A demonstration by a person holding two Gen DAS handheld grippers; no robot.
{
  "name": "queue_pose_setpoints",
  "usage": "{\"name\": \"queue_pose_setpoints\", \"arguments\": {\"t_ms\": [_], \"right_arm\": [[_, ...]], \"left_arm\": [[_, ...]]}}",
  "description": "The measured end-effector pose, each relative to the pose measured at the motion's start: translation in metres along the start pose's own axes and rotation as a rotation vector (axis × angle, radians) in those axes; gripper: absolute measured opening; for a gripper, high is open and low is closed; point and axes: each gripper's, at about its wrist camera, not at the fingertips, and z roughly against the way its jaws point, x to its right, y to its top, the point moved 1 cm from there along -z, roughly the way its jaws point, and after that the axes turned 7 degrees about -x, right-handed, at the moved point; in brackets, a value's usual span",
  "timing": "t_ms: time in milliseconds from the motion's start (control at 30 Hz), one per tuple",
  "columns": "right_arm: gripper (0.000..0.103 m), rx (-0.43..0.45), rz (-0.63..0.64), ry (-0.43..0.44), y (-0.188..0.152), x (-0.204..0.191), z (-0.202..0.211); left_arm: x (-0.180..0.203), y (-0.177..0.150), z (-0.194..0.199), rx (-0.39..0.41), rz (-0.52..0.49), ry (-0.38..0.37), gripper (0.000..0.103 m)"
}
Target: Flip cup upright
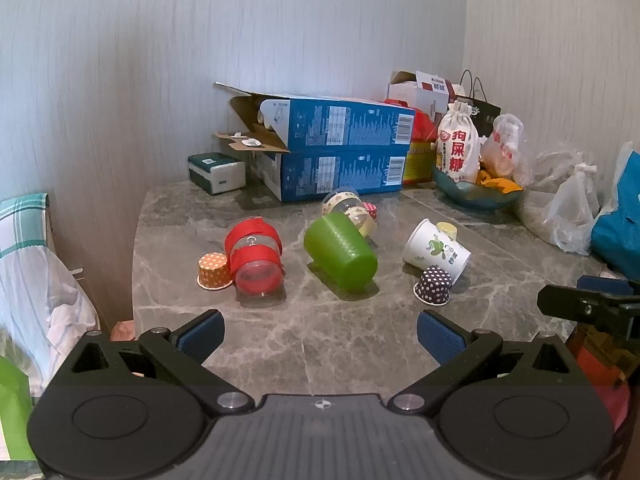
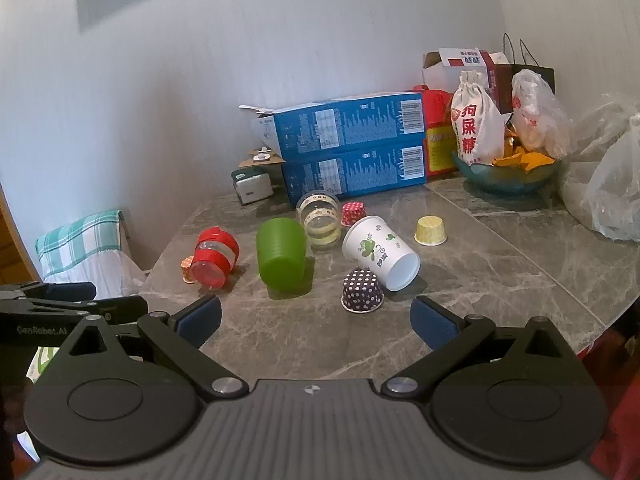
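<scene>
The cloth pouch (image 2: 476,120) in the blue bowl (image 2: 508,178) bears red characters 狗屎糖; the left hand-held gripper (image 2: 92,300) reads "CenRobot.AI". Both it and the right hand-held gripper (image 2: 316,320) are spread wide, holding nothing. On the marble desk (image 2: 500,264) the green cup (image 2: 281,254) lies on its side between a red-banded jar (image 2: 214,256) and a floral paper cup (image 2: 380,252), stacked blue cartons (image 2: 348,148) behind.
</scene>
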Motion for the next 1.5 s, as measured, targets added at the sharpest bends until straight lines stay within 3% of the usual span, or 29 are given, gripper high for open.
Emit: {"name": "queue_pose_setpoints", "arguments": {"t_ms": [1500], "right_arm": [[0.102,-0.021,-0.01,0.043,-0.0031,0.001,-0.0036]], "left_arm": [[0.0041,-0.0045,-0.0043,-0.015,0.004,-0.005,0.103]]}}
